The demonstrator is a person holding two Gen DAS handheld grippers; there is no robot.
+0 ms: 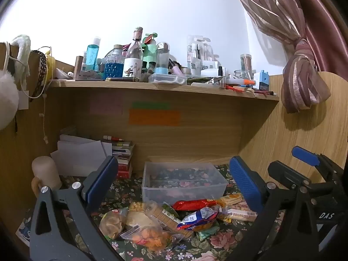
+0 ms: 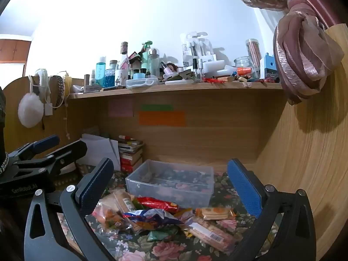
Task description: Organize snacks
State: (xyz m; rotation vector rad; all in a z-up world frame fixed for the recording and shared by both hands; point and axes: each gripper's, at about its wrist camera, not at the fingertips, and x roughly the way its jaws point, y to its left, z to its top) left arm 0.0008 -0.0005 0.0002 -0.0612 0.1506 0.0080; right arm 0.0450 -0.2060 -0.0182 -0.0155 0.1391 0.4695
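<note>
A heap of snack packets lies on the floral cloth in front of an empty clear plastic box. It holds a red packet, a blue packet and clear bags of crackers. The same heap and box show in the right wrist view. My left gripper is open and empty above the heap. My right gripper is open and empty beside it; it also shows at the right edge of the left wrist view.
A wooden shelf crowded with bottles and cosmetics runs above the desk. Books and papers are stacked at the back left. A wooden side panel closes the right. A knotted pink curtain hangs there.
</note>
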